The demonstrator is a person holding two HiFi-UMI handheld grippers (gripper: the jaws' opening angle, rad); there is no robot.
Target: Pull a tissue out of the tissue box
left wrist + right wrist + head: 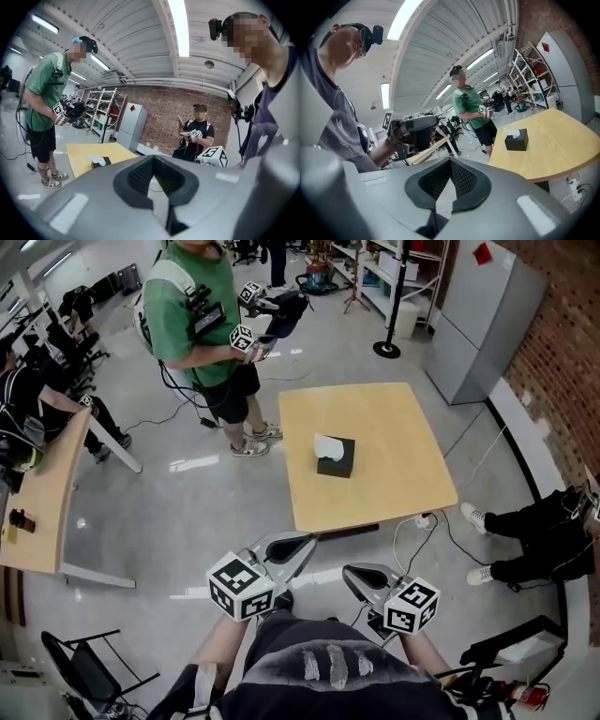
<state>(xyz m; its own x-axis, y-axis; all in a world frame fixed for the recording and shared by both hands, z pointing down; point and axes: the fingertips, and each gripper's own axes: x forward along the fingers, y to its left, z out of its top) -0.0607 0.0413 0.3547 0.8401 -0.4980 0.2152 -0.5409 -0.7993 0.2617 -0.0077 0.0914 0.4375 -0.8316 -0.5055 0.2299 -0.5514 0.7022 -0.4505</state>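
Left gripper and right gripper clenched empty; black tissue box sprouts white tissue.

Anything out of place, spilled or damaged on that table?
Nothing stands out. The tissue box sits upright near the middle of the table, one tissue poking from its top, nothing spilled around it.

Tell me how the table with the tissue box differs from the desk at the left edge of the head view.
The table has a nearly square top, while the desk is long and narrow. The table stands whole on the open floor, but the desk is cut off by the picture's left edge. The table carries a black tissue box, and the desk carries a small dark item. Both have light wooden tops.
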